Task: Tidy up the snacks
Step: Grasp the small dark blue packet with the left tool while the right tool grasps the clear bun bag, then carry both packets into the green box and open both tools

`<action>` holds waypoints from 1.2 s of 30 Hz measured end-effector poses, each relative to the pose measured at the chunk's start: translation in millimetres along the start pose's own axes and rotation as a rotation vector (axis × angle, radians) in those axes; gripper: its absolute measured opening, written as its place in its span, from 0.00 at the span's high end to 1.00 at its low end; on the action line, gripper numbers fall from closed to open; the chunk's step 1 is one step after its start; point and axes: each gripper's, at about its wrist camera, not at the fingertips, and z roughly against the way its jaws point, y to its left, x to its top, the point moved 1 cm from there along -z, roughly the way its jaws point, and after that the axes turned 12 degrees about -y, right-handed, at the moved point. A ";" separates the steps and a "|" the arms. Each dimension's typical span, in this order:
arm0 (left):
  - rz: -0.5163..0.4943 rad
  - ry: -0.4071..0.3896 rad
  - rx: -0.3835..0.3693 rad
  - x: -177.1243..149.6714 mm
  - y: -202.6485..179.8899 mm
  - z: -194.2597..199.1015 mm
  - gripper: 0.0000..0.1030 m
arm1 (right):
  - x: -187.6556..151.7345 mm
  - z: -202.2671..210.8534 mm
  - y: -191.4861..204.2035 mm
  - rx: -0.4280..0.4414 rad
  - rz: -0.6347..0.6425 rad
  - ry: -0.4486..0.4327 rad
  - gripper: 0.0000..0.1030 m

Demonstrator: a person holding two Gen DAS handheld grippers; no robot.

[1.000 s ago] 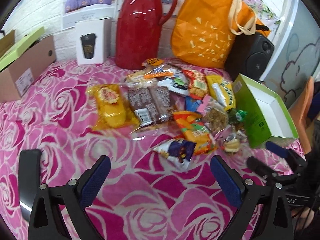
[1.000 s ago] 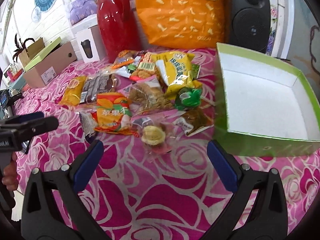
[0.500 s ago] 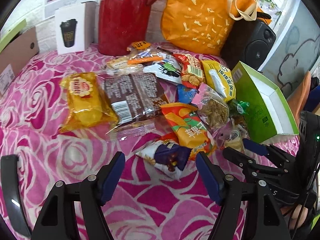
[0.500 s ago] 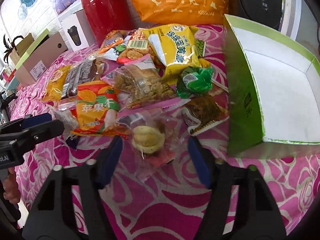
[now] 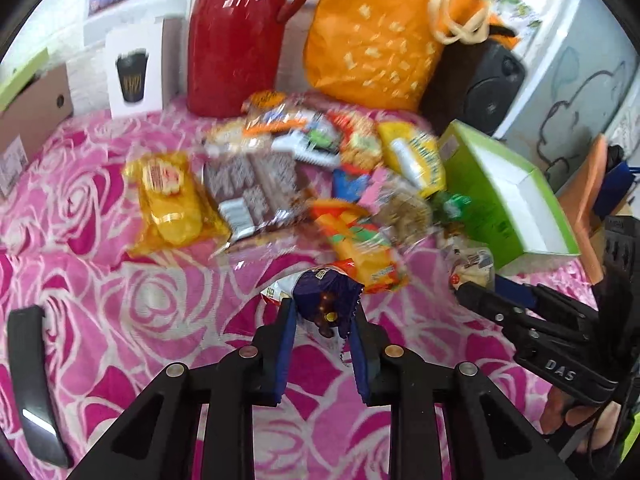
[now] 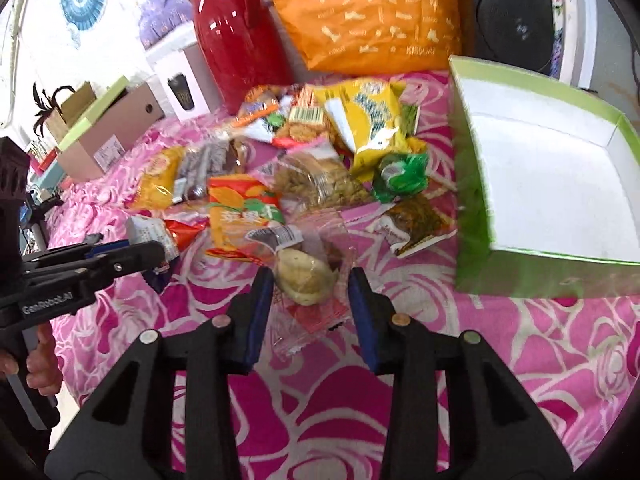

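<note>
A pile of snack packets (image 5: 320, 184) lies on the pink rose cloth, left of an open green box (image 5: 480, 184) with a white inside. In the left wrist view my left gripper (image 5: 322, 316) is shut on a purple snack packet (image 5: 324, 296) at the pile's near edge. In the right wrist view my right gripper (image 6: 310, 280) is shut on a clear packet holding a pale yellow pastry (image 6: 306, 276), just left of the green box (image 6: 472, 200). Each gripper shows at the edge of the other's view: right gripper (image 5: 480, 290), left gripper (image 6: 158, 250).
A red thermos (image 5: 236, 40), an orange bag (image 5: 368, 40) and a black speaker (image 5: 488, 92) stand behind the pile. A white carton with a cup picture (image 5: 134, 72) and a cardboard box (image 5: 32, 112) sit at the back left. A hand (image 6: 40, 364) holds the left gripper.
Both grippers moved forward to the pile and went from wide open to shut, the left on the purple packet, the right on the pastry packet.
</note>
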 end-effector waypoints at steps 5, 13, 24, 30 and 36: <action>-0.057 -0.075 -0.079 23.9 -32.2 24.9 0.75 | 12.9 33.0 -10.7 -0.042 -0.011 -0.089 0.60; -0.207 -0.107 -0.224 58.0 -112.9 16.3 0.75 | 25.5 83.2 -70.5 -0.224 -0.084 -0.206 0.60; -0.298 -0.026 -0.362 70.1 -203.1 -45.1 0.75 | 21.7 98.0 -140.2 -0.352 -0.177 -0.238 0.60; -0.309 0.009 -0.351 69.3 -213.7 -72.0 0.75 | 25.4 79.1 -150.4 -0.336 -0.168 -0.225 0.60; -0.297 0.008 -0.339 67.3 -203.6 -84.3 0.38 | 24.7 57.6 -147.6 -0.364 -0.063 -0.197 0.19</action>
